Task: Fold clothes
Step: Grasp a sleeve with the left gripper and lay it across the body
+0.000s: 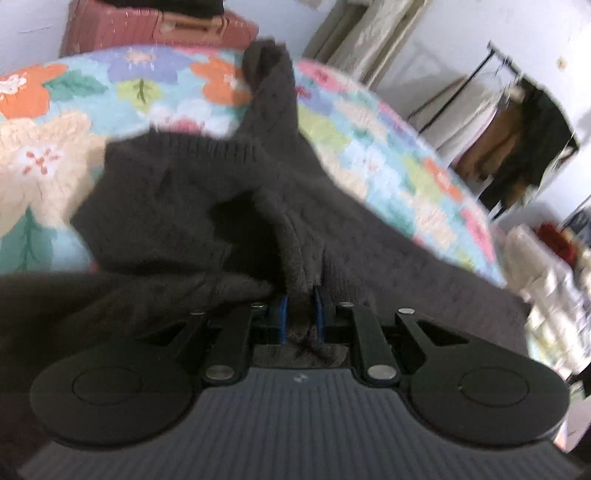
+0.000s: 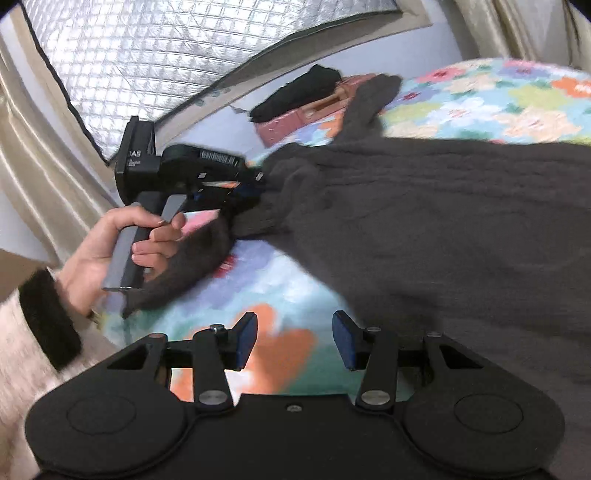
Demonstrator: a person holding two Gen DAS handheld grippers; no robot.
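Note:
A dark grey knitted sweater (image 1: 192, 206) lies bunched on a bed with a floral cover (image 1: 55, 122). My left gripper (image 1: 300, 310) is shut on a fold of the sweater, its blue pads pinching the knit. In the right wrist view the left gripper (image 2: 255, 192) grips the sweater (image 2: 424, 221) at its left edge, and one sleeve (image 2: 184, 266) hangs below it. My right gripper (image 2: 294, 341) is open and empty above the floral cover (image 2: 258, 291), just left of the sweater's near edge.
A pink suitcase (image 1: 155, 26) stands beyond the bed with a black garment (image 2: 299, 92) on it. A clothes rack (image 1: 517, 140) with hanging clothes stands at the right. Curtains (image 2: 44, 155) and a silver quilted window cover (image 2: 166, 55) are at the left.

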